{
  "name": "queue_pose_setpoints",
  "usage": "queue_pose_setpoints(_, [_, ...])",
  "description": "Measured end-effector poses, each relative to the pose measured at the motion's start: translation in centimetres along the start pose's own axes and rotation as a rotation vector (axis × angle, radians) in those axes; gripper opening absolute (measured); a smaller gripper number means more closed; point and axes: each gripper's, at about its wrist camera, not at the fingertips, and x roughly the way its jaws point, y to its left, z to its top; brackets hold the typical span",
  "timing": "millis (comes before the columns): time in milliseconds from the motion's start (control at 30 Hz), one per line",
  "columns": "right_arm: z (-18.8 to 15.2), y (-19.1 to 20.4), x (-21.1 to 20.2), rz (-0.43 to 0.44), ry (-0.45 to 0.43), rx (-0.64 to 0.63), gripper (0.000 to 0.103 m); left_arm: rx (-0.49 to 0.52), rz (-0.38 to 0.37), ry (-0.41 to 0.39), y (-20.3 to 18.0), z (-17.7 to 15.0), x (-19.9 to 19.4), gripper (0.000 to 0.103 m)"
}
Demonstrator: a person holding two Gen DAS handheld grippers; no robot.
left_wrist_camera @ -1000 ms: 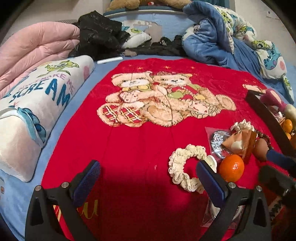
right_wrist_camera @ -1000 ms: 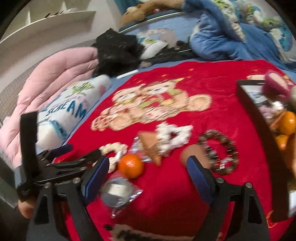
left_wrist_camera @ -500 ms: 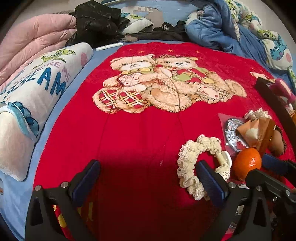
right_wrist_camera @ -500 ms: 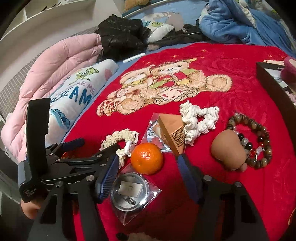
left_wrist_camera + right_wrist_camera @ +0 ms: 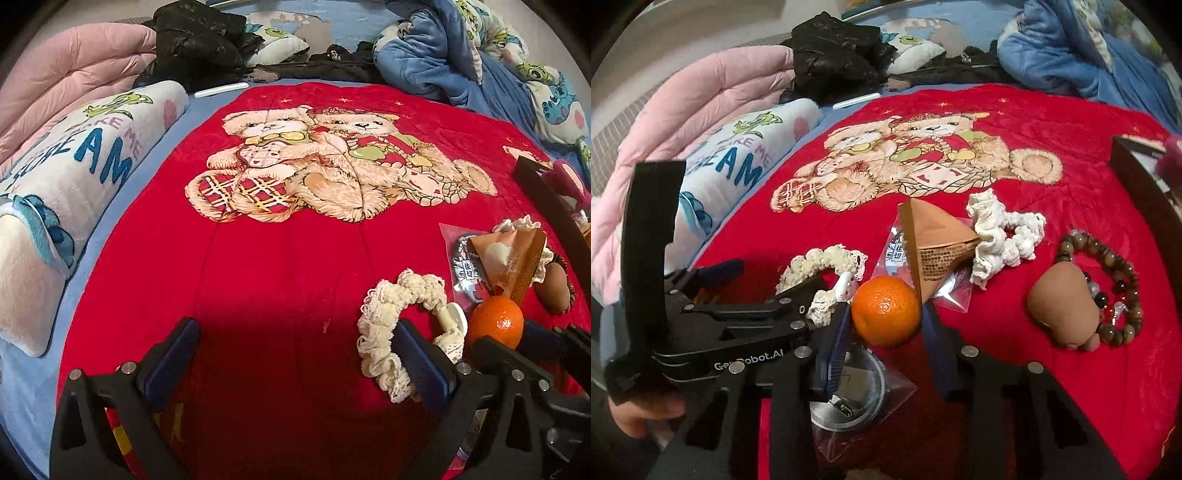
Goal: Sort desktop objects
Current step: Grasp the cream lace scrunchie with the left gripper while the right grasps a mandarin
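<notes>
The left gripper (image 5: 295,354) hangs over the red teddy-bear blanket (image 5: 280,266) with its jaws spread wide and only blanket between them. Its right-hand finger overlaps the cream lace scrunchie (image 5: 391,325). Just right of the scrunchie lies the orange (image 5: 496,321), with the right gripper (image 5: 532,343) at it. Behind the orange sits a brown triangular packet (image 5: 517,258) on a clear bag (image 5: 461,258).

Two grippers (image 5: 886,325) (image 5: 291,362), one orange (image 5: 885,311), two scrunchies (image 5: 1004,236) (image 5: 823,266), one bead bracelet (image 5: 1108,280), two bagged badges (image 5: 846,398) (image 5: 897,251), one brown packet (image 5: 934,243), one brown sponge (image 5: 1062,304), one dark box (image 5: 1145,184), one red blanket (image 5: 1052,140).
</notes>
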Motion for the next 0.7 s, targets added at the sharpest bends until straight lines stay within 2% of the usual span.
queue_pose_setpoints(67, [-0.1, -0.2, -0.1, 0.01, -0.006, 0.011, 0.036, 0.011, -0.006, -0.014, -0.2, 0.0, -0.3, 0.095])
queue_pose_setpoints(100, [-0.1, -0.3, -0.2, 0.011, -0.01, 0.016, 0.036, 0.018, -0.004, -0.027, -0.4, -0.1, -0.6, 0.087])
queue_pose_setpoints(133, [-0.1, -0.4, -0.3, 0.011, -0.015, 0.023, 0.035, 0.025, -0.003, -0.043, -0.5, -0.1, -1.0, 0.073])
queue_pose_setpoints(167, [-0.2, -0.5, -0.5, 0.01, -0.019, 0.027, 0.035, 0.03, -0.009, -0.056, -0.7, -0.2, -1.3, 0.066])
queue_pose_setpoints(233, [-0.2, -0.5, -0.6, 0.01, -0.025, 0.031, 0.035, 0.038, -0.038, -0.069, -0.8, -0.2, -1.7, 0.035])
queue_pose_setpoints(333, [-0.3, -0.5, -0.8, 0.007, -0.031, 0.032, 0.035, 0.047, -0.03, -0.088, -1.0, -0.2, -2.2, 0.021])
queue_pose_setpoints(500, [-0.4, -0.5, -1.0, 0.002, -0.04, 0.032, 0.035, 0.006, -0.059, -0.116, -0.1, -0.2, -3.0, 0.015])
queue_pose_setpoints(700, [-0.5, -0.7, -1.3, 0.008, -0.051, 0.047, 0.035, 0.009, -0.075, -0.167, -0.2, -0.4, -4.1, 0.014])
